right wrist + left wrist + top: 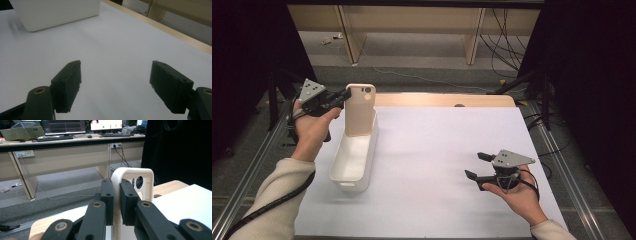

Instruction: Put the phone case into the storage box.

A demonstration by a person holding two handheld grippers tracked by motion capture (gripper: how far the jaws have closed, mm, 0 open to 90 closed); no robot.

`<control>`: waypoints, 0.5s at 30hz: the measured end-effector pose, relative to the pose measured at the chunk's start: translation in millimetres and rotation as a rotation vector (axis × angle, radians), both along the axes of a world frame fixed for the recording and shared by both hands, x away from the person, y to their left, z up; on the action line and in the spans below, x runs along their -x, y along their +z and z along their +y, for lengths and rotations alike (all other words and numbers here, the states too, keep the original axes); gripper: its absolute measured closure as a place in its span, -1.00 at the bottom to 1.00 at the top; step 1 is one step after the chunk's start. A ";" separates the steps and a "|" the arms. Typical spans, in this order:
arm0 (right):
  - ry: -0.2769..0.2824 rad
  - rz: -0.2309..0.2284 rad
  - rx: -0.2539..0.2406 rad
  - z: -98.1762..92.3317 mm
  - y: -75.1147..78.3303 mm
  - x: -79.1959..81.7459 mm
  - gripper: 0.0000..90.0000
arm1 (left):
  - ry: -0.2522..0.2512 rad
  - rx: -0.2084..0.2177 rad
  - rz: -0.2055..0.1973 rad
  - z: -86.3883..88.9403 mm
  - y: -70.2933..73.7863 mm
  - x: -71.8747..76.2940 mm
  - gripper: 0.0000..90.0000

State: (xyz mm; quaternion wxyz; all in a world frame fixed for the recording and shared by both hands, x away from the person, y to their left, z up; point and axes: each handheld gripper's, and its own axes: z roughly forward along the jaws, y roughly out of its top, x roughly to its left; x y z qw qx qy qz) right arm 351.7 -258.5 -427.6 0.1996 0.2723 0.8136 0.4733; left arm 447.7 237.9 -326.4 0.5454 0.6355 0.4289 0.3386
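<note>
A cream phone case (360, 109) stands upright with its lower end inside the far end of a white bin (353, 157). My left gripper (345, 95) is shut on the case's upper left edge. In the left gripper view both pads pinch the case's (130, 176) side wall just beside its camera cut-out. My right gripper (477, 165) hovers low over the white mat at the right, jaws open with nothing between them (116, 83).
The white mat (437, 150) covers most of the wooden table (447, 100). The bin's (57, 12) side is some way ahead of the right gripper. Black curtains flank both sides, and cables lie on the floor beyond the table's far edge.
</note>
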 end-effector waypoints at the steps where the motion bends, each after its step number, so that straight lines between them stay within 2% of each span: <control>1: 0.000 0.001 0.000 0.0 0.0 0.0 -0.41 | -0.001 -0.003 0.001 0.0 0.2 -0.4 0.83; 15: -0.001 0.000 -0.003 0.0 0.0 0.1 -0.41 | 0.000 -0.009 -0.006 0.7 0.9 -6.1 0.83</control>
